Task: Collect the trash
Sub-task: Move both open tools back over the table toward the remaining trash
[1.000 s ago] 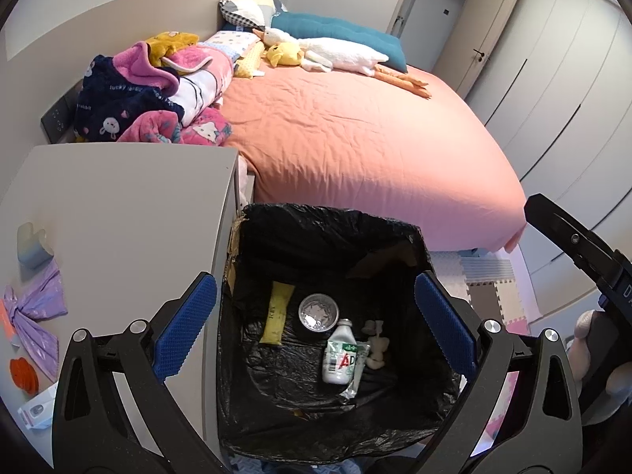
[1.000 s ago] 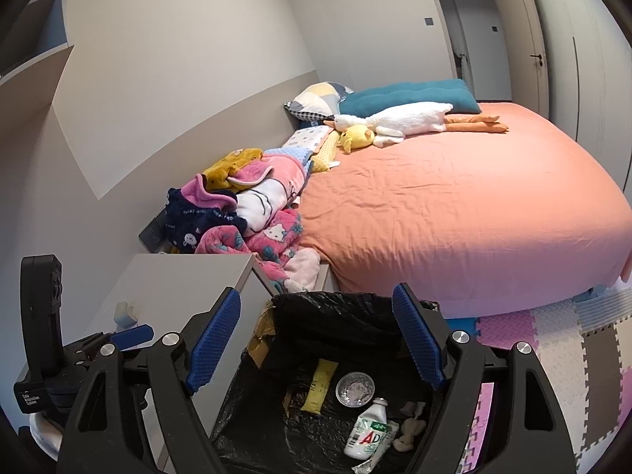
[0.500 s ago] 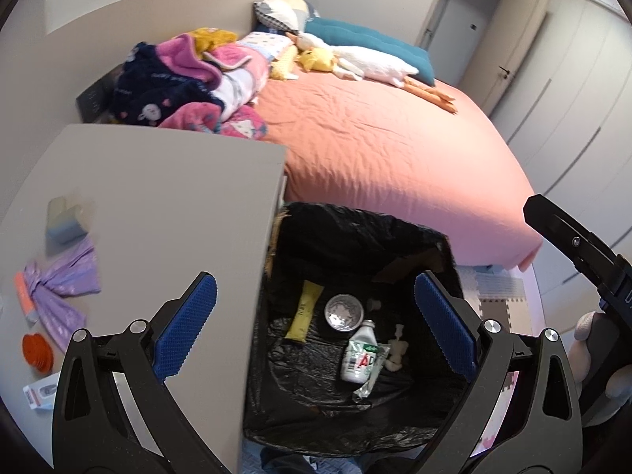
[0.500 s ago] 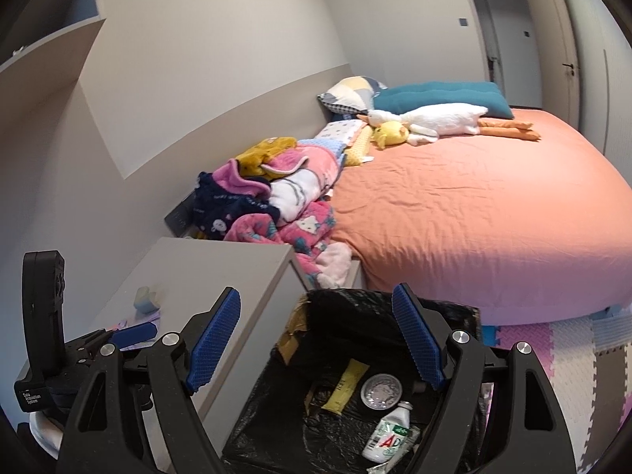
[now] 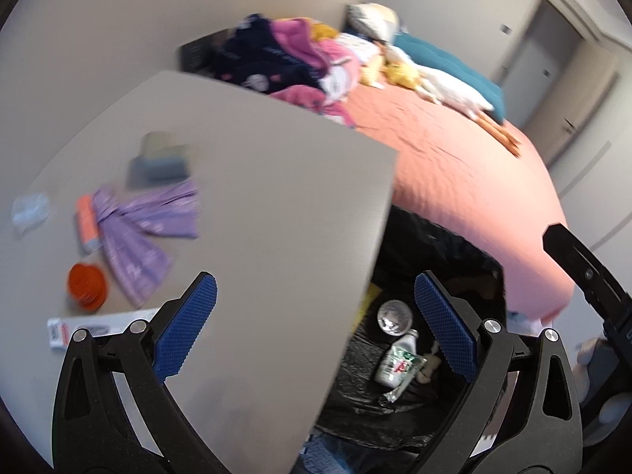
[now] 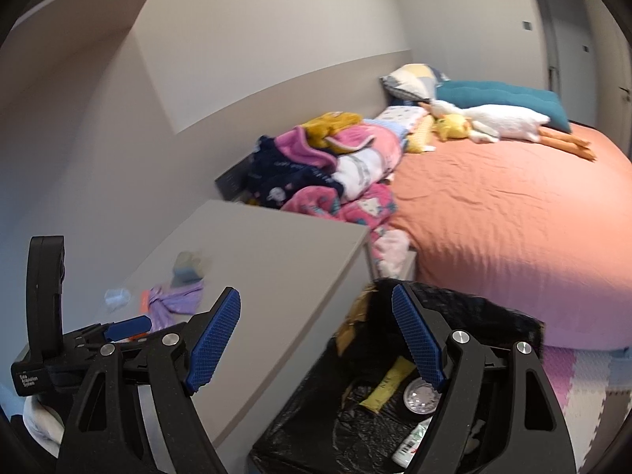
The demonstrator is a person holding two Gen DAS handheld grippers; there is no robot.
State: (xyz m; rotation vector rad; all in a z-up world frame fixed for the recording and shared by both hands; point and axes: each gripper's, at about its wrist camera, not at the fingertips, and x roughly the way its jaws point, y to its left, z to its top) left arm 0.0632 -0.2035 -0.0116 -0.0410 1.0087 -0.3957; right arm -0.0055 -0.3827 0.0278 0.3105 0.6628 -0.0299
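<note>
My left gripper point(image 5: 314, 328) hangs wide open and empty over the grey tabletop's point(image 5: 256, 213) edge. Left of frame lie a crumpled purple wrapper point(image 5: 146, 229), an orange round cap point(image 5: 87, 285) and a white flat packet point(image 5: 98, 326). My right gripper point(image 6: 316, 339) is also spread empty; the black-lined trash bin point(image 6: 493, 316), lower right, holds a white plastic bottle point(image 5: 397, 361).

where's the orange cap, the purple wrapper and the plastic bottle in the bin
orange cap point(image 5: 87, 285), left wrist view, centre of its top.
purple wrapper point(image 5: 148, 217), left wrist view, middle of the crumpled film.
plastic bottle point(image 5: 396, 360), left wrist view, on its label, inside the bin.
</note>
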